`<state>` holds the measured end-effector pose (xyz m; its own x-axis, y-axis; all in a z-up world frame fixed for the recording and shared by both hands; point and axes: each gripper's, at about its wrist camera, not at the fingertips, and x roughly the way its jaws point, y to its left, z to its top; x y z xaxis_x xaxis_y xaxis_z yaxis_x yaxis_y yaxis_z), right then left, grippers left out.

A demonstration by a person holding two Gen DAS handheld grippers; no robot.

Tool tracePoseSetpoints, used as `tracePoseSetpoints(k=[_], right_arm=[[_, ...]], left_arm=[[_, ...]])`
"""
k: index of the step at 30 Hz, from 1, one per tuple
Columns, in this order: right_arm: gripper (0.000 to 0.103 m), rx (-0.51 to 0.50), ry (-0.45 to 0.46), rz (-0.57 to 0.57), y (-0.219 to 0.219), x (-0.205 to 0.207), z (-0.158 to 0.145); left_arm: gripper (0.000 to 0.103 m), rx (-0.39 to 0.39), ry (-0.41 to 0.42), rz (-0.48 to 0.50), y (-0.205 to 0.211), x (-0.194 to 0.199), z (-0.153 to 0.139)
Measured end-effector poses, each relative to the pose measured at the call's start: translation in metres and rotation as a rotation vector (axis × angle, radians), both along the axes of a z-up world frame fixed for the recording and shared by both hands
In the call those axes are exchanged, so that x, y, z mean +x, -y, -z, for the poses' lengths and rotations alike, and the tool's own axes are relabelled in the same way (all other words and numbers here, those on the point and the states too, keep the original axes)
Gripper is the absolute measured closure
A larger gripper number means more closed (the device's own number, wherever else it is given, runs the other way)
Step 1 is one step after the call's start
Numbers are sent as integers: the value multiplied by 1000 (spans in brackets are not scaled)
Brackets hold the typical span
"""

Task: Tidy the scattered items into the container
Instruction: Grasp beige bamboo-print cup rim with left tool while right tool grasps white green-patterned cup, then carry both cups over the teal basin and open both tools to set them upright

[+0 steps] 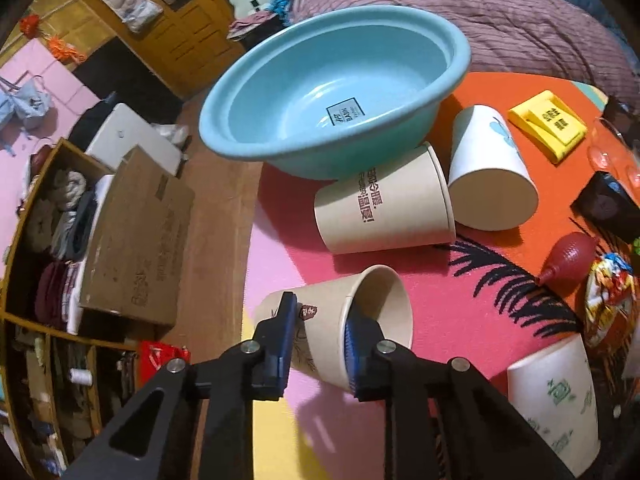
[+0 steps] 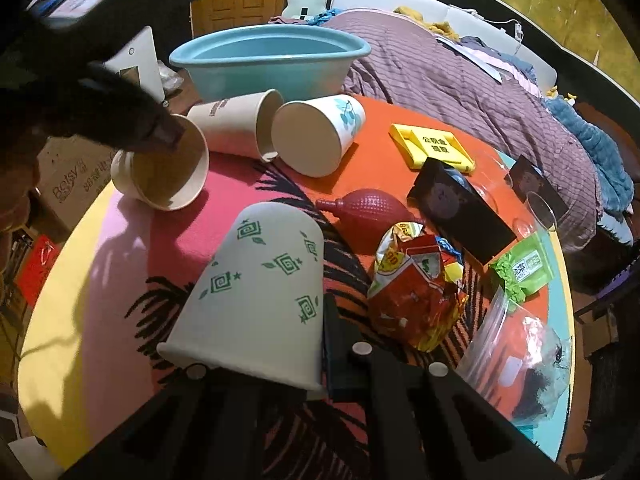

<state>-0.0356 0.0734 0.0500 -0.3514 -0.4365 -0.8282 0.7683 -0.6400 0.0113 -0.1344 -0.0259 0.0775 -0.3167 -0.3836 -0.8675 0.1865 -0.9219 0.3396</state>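
Left wrist view: a beige paper cup (image 1: 340, 320) on its side is clamped by the left gripper (image 1: 325, 332), one ribbed blue pad (image 1: 289, 312) pressed on its outer wall, the other set just inside the rim.
Container: a smooth, round turquoise plastic basin (image 1: 332, 92) is seen behind the cup on the woven, brightly patterned mat (image 1: 420, 280), resting against a tipped beige cup with brown lettering (image 1: 384, 200).
Neighbours: a white cup with a blue leaf print (image 1: 490, 168) and a dimpled red rubber bulb (image 1: 568, 256) are shown lying nearby.
Right wrist view: a tapered white cup with green spiral prints (image 2: 260, 292) is straddled by the right gripper (image 2: 260, 364); contact cannot be told.
Clutter: a crinkled red foil snack bag (image 2: 416, 288) and a yellow plastic sign holder (image 2: 432, 148) are pictured to the right.
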Motion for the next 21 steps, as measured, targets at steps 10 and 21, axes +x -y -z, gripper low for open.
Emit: tracePoseSetpoints(k=[10, 21], right_arm=[[99, -28, 24, -7, 3, -7, -18], [99, -45, 107, 28, 4, -16, -25]], left_arm=[[99, 142, 18, 38, 22, 3, -16], [99, 302, 17, 13, 32, 8, -24]])
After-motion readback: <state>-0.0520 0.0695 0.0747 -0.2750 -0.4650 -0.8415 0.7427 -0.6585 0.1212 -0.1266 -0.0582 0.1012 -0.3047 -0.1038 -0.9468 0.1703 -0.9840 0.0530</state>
